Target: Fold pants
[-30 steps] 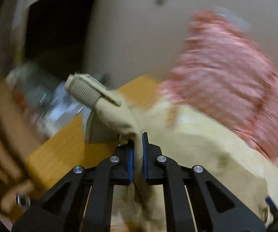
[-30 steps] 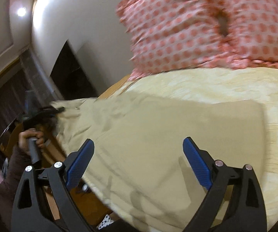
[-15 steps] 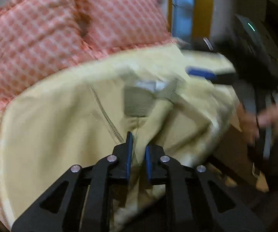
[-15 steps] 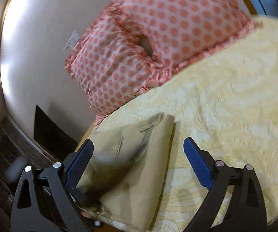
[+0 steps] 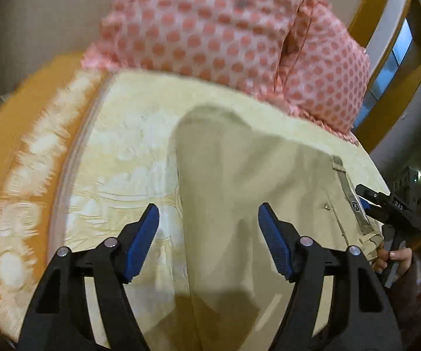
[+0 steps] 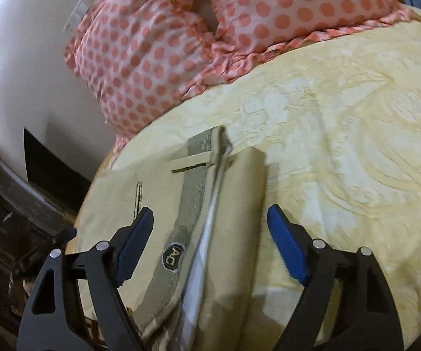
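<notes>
I see the folded khaki cotton pants (image 5: 248,204) flat on the pale yellow embossed bedspread (image 5: 117,158); left gripper (image 5: 209,242) and right gripper (image 6: 210,248) fingers spread (nothing pinched).

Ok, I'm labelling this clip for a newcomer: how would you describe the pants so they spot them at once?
Start at the pink polka-dot pillows at the head of the bed, then drop to the pale yellow bedspread. The pants lie folded on it: plain khaki against its embossed pattern, with a grey-green waistband bearing an oval badge.
</notes>
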A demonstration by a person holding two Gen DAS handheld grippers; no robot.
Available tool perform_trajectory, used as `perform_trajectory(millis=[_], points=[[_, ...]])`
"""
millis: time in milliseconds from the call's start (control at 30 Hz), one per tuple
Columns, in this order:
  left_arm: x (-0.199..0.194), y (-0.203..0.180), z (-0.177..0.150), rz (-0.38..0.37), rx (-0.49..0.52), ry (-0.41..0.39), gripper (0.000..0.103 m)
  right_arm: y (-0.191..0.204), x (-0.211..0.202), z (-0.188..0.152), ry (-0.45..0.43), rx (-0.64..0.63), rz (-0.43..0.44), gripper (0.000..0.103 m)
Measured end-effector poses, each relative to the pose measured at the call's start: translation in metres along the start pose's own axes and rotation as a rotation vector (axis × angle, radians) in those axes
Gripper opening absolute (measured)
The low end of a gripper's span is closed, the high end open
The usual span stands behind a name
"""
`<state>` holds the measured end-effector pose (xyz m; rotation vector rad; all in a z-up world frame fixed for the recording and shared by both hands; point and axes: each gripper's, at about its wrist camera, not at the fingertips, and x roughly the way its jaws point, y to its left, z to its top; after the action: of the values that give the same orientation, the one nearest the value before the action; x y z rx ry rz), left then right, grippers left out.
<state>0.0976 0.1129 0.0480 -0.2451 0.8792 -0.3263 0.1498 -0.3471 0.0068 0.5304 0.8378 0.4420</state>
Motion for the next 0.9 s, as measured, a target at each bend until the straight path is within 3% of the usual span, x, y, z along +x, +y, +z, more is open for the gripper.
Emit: perform_trajectory(millis=[67, 133, 233, 267, 300, 333, 367, 400, 433, 500, 767, 833, 900], points=[[0.018, 0.005, 0.005, -0.049, -0.019, 0.062, 0.069, 0.010, 0.007, -0.001, 0.016, -0.060, -0.026, 0.080], [0.036, 0.002, 0.009, -0.102, -0.028, 0.107, 0.072, 0.015, 0.010, -0.002, 0.039, -0.104, -0.039, 0.072], [0.044, -0.018, 0.007, -0.079, 0.039, 0.119, 0.079, 0.015, 0.009, -0.007, 0.053, -0.146, -0.035, 0.048], [0.045, -0.023, 0.002, -0.073, 0.048, 0.123, 0.077, 0.011, 0.009, -0.008, 0.071, -0.136, 0.010, 0.027], [0.045, -0.028, 0.001, -0.067, 0.063, 0.126, 0.069, 0.006, 0.012, -0.010, 0.109, -0.101, 0.077, 0.023], [0.046, -0.031, 0.000, -0.066, 0.071, 0.129, 0.047, 0.005, 0.012, -0.010, 0.115, -0.092, 0.096, 0.021], [0.047, -0.033, 0.002, -0.061, 0.076, 0.133, 0.038, 0.005, 0.010, -0.009, 0.122, -0.103, 0.114, 0.018], [0.048, -0.034, 0.005, -0.061, 0.080, 0.137, 0.020, 0.006, 0.008, -0.006, 0.127, -0.102, 0.137, 0.016], [0.046, -0.035, 0.009, -0.082, 0.080, 0.142, 0.013, 0.006, 0.006, -0.002, 0.127, -0.095, 0.160, 0.016], [0.046, -0.042, 0.019, -0.070, 0.105, 0.134, 0.010, 0.010, 0.003, 0.012, 0.112, -0.099, 0.194, 0.015], [0.072, -0.079, 0.085, 0.033, 0.215, -0.030, 0.009, 0.027, 0.007, 0.094, -0.078, -0.185, 0.116, 0.013], [0.102, -0.082, 0.100, 0.108, 0.229, -0.021, 0.016, 0.019, 0.016, 0.107, -0.106, -0.172, 0.070, 0.014], [0.127, -0.078, 0.105, 0.194, 0.226, 0.034, 0.027, 0.004, 0.041, 0.113, -0.052, -0.159, -0.068, 0.027]])
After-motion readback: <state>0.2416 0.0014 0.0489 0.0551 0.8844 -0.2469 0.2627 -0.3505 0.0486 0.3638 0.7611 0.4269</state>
